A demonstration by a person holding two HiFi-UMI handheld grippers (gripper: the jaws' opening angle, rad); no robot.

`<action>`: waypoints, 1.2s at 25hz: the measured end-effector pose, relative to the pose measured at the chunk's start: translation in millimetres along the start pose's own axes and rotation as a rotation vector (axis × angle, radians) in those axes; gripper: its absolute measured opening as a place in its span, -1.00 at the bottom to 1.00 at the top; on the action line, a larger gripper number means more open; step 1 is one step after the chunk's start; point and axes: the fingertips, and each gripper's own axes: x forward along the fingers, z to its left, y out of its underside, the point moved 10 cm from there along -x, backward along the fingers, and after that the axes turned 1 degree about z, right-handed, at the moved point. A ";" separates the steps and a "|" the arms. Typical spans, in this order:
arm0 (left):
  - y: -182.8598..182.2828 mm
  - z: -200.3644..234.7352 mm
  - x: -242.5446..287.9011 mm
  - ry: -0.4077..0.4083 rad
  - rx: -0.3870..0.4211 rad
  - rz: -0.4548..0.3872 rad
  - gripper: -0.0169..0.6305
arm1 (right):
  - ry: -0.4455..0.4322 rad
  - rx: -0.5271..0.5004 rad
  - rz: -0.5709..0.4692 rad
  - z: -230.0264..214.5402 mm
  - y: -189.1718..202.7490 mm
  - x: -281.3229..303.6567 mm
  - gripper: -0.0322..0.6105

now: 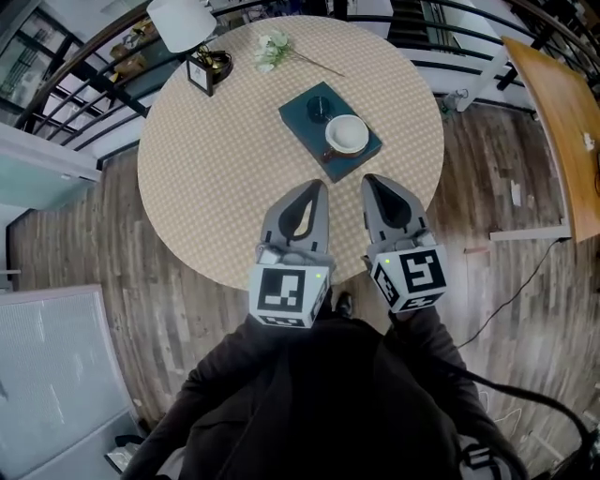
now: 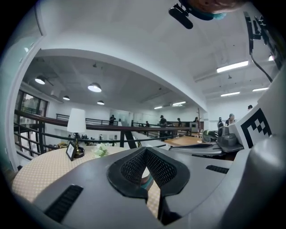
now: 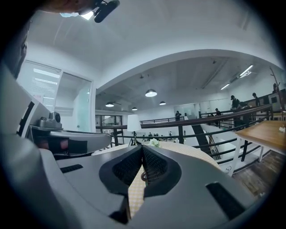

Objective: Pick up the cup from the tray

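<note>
So the white cup [image 1: 347, 133] is sitting upright on the dark teal tray [image 1: 305, 120], mouth facing up, nothing touching it. The tray is a long rectangle lying diagonally on the round table [image 1: 206, 169]. Its long axis runs from far-left to near-right in the head view, and the cup is at the near-right end. There's a dark round thing [image 1: 320, 108] on the far-left end, just beside the cup. A small brownish bit sticks out from the cup's near-left side, toward the person. It could be the handle, but it's too small to say for sure.

Both grippers are side by side over the near edge of the table, pointing roughly at the tray. The left gripper [image 1: 317, 186] has its jaws clenched tip to tip with nothing in them, over bare checkered cloth short of the tray. The right gripper [image 1: 373, 180] is the same deal: tips pressed together, nothing pinched, only tablecloth showing through the gap lower down. Its tips are near the tray's near corner and the cup, but apart from both.

At the far side of the table there's a white lamp [image 1: 183, 21], a little picture frame [image 1: 200, 75] and some white flowers [image 1: 272, 47], well away from the tray.
</note>
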 end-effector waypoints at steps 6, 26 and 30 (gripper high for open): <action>7.0 34.5 46.2 0.070 -0.020 -0.030 -0.93 | 0.055 0.004 0.045 -14.9 -1.4 51.4 -0.89; 35.4 72.6 91.3 0.170 -0.029 0.002 -0.93 | 0.152 0.010 0.049 -46.7 1.4 89.7 -0.89; 59.6 68.8 94.0 0.176 -0.030 0.049 -0.93 | 0.159 0.030 0.058 -56.6 13.7 87.0 -0.89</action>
